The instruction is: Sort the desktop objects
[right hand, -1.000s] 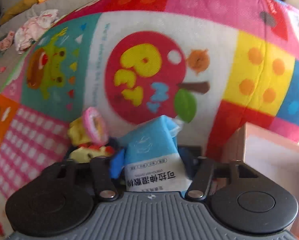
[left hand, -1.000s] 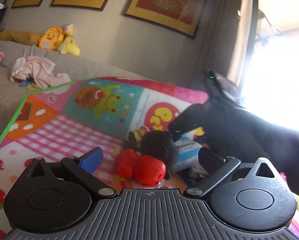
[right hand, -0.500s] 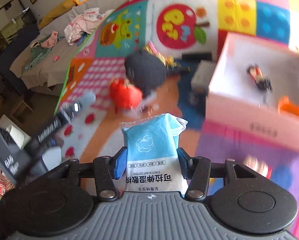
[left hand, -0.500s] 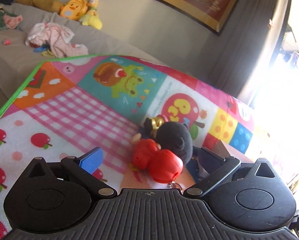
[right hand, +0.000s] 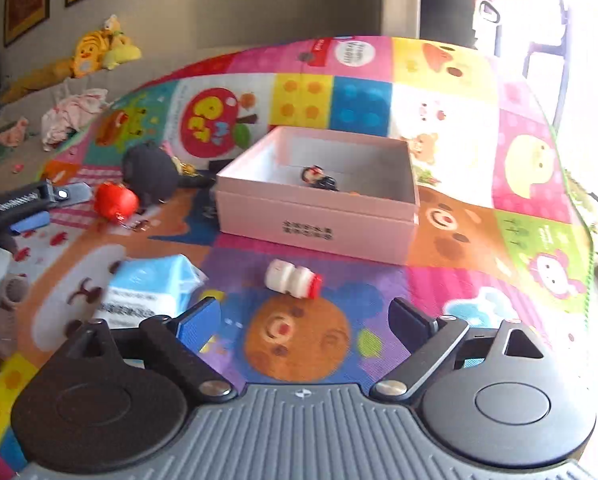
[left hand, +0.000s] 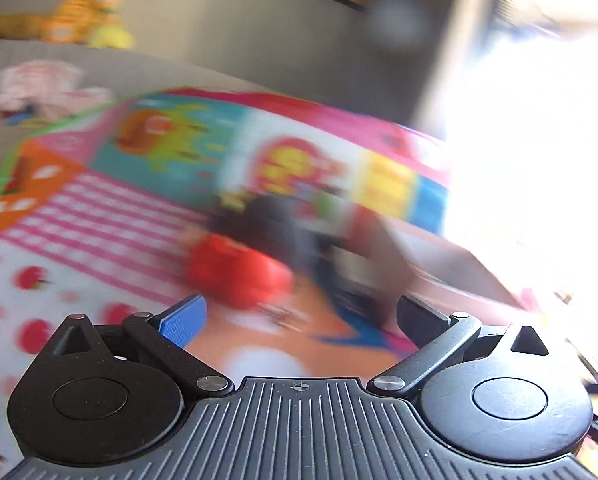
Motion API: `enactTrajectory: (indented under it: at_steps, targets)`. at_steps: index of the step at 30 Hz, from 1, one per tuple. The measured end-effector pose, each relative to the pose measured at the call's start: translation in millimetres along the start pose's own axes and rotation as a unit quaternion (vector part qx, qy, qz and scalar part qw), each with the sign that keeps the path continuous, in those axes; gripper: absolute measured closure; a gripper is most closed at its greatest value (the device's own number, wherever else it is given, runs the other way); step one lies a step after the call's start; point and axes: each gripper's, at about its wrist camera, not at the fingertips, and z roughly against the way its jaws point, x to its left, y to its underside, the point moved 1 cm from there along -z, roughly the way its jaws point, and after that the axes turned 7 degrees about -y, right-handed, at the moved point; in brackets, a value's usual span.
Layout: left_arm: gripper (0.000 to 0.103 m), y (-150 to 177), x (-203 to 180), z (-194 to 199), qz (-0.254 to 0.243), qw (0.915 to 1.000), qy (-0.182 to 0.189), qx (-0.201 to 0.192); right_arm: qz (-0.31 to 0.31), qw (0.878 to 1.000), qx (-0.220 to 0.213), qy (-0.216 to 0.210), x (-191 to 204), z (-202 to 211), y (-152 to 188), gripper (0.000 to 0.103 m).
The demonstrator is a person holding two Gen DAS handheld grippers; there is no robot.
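Wipes packet [right hand: 147,292] dropped from opening right gripper [right hand: 303,320], one box [right hand: 319,216], one figurine [right hand: 319,176]

Black right tongs [right hand: 303,318], one blue pad [right hand: 198,319], silver screws, ribbed grey base, round hinge discs

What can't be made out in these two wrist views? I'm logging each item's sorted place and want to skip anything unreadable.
- Left wrist view: motion blur smears everything; the red toy and the dark lump behind it have no clear outline.
- Left wrist view: window glare whitens the right side.
- Right wrist view: the pink box near wall hides part of its floor; the small figure inside is too small to identify.
- Right wrist view: print on the blue wipes pack is blurred.
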Motion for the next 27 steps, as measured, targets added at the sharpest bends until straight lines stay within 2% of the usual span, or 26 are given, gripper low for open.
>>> enactTrajectory:
  at_steps: [1, 2, 5, 7, 9, 14, 18, 20, 23, 24, 25, 27]
  targets:
    - [0.000, 5, -18, 4, -0.041, 0.9986, 0.030, 0.016, -0.006, 1.000, -0.001, 0.010, -5, -1, 5, 0.001]
    - [0.000, 12, -36, 6, -0.085, 0.9947, 0.048, 0.030, -0.013, 1.000, -0.002, 0.017, -10, -2, 8, 0.000]
    - [0.000, 38, -81, 14, -0.208, 0.9745, 0.071, 0.044, -0.042, 0.999, 0.010, 0.024, -22, -15, 18, 0.000]
    - [0.000, 52, -96, 15, -0.249, 0.9651, 0.070, 0.043, -0.061, 0.998, 0.024, 0.020, -27, -24, 22, 0.000]
    - [0.000, 64, -104, 10, -0.269, 0.9593, 0.067, 0.052, -0.077, 0.996, 0.046, 0.013, -29, -35, 27, 0.000]
    - [0.000, 63, -98, -8, -0.260, 0.9606, 0.049, 0.086, -0.082, 0.995, 0.053, 0.020, -27, -39, 31, 0.000]
    - [0.000, 54, -84, -18, -0.276, 0.9580, 0.009, 0.076, -0.094, 0.993, 0.060, 0.025, -28, -40, 29, 0.000]
    - [0.000, 48, -73, -22, -0.257, 0.9631, -0.011, 0.080, -0.078, 0.994, 0.078, 0.029, -23, -46, 24, 0.000]
    - [0.000, 42, -55, -23, -0.210, 0.9731, -0.013, 0.095, -0.073, 0.995, 0.063, -0.005, -16, -52, 15, 0.002]
    - [0.000, 41, -51, -22, -0.198, 0.9751, -0.011, 0.099, -0.067, 0.996, 0.057, -0.008, -11, -55, 10, 0.004]
    - [0.000, 40, -48, -21, -0.189, 0.9767, -0.009, 0.101, -0.052, 0.997, 0.049, -0.011, -5, -59, 6, 0.013]
    - [0.000, 39, -44, -19, -0.177, 0.9788, -0.004, 0.102, -0.024, 0.999, 0.036, -0.006, 8, -71, -3, 0.018]
